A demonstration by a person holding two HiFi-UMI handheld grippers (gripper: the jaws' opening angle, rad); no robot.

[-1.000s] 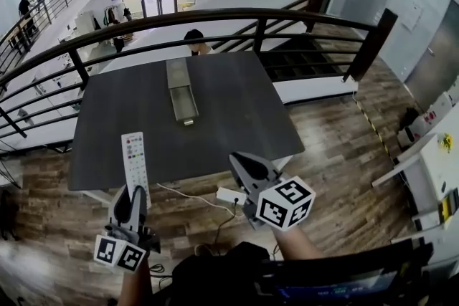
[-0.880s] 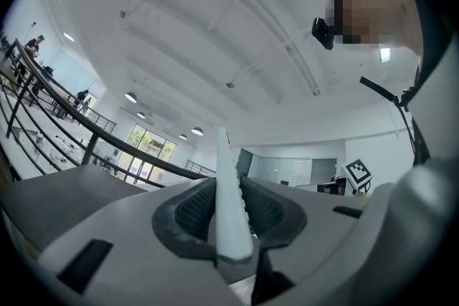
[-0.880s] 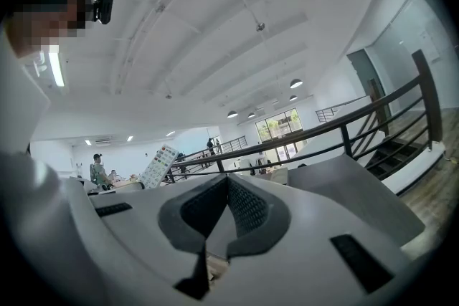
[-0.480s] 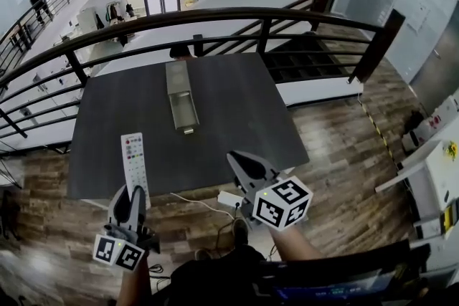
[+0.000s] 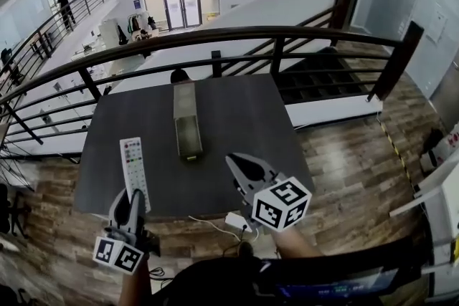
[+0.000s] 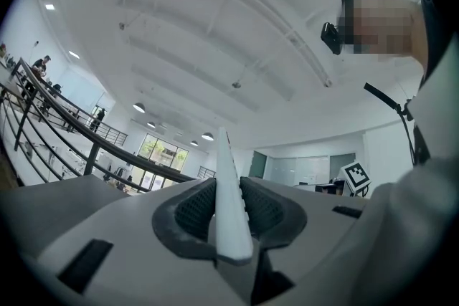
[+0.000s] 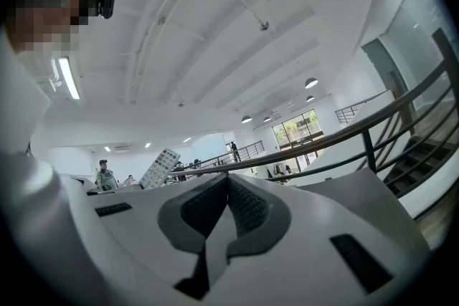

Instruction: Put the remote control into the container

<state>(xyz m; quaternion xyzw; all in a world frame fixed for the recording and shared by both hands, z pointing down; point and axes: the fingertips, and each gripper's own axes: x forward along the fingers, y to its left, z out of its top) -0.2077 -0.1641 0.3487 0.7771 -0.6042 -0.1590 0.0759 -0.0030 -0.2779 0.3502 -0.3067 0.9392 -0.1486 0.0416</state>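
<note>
The white remote control sticks out forward from my left gripper, which is shut on its near end; the remote hangs over the near left part of the dark table. In the left gripper view the remote shows edge-on, clamped between the ribbed pads. A long grey container lies lengthwise at the table's middle, beyond and to the right of the remote. My right gripper hovers at the table's near edge, right of the container, its jaws together with nothing between them. The right gripper view also catches the remote.
A dark metal railing runs behind the table, with an open drop to a lower floor beyond it. A white power strip and its cable lie on the wooden floor under the near table edge. A person's head shows past the far edge.
Both grippers have moved forward toward the table. The remote has travelled with the left gripper and now reaches further over the table top. The table and container appear closer.
</note>
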